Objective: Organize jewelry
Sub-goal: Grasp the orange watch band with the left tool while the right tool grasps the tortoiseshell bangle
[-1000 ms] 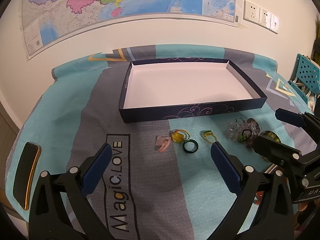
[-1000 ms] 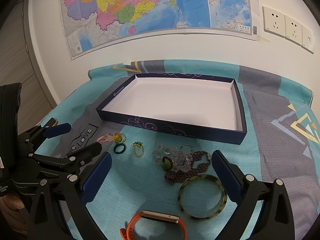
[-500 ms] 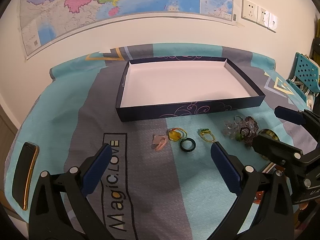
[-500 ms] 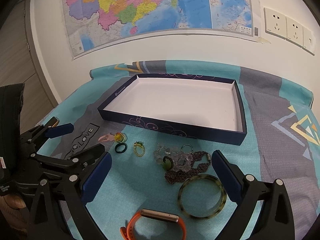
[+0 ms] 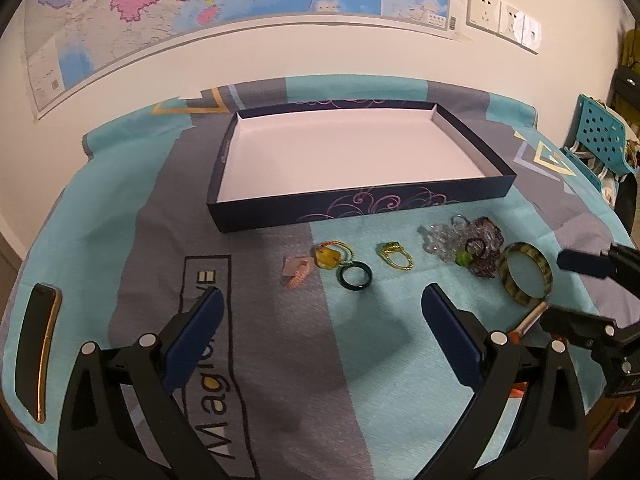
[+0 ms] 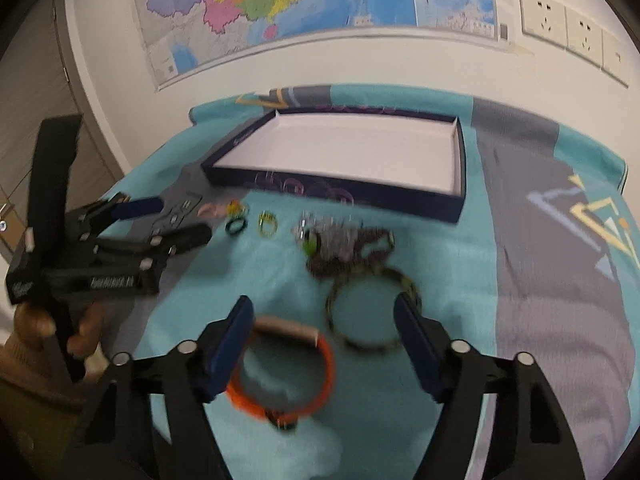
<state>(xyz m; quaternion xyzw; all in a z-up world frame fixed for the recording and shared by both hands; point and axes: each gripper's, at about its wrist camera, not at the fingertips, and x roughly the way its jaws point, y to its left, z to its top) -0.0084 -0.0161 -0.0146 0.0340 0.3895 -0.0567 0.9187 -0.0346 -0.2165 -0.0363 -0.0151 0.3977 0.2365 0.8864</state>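
A shallow dark blue box (image 5: 360,210) with a white inside stands empty on the cloth; it also shows in the right wrist view (image 6: 360,194). In front of it lie a pink clip (image 5: 297,272), a yellow ring (image 5: 328,258), a dark green ring (image 5: 354,278), a gold ring (image 5: 395,256), a pile of clear and dark beads (image 5: 466,242) and a mottled bangle (image 5: 526,278). My left gripper (image 5: 320,328) is open and empty, short of the rings. My right gripper (image 6: 324,322) is open above an orange watch band (image 6: 288,376), next to the bangle (image 6: 370,312).
A dark phone (image 5: 36,350) lies at the cloth's left edge. A wall with a map (image 5: 224,4) and sockets (image 5: 504,16) stands behind the table. A teal chair (image 5: 604,140) is at the far right. The cloth (image 5: 280,360) covers the table.
My right gripper has moved back and down over the orange band, its view blurred by motion. My left gripper has pulled back a little; the jewelry has not moved.
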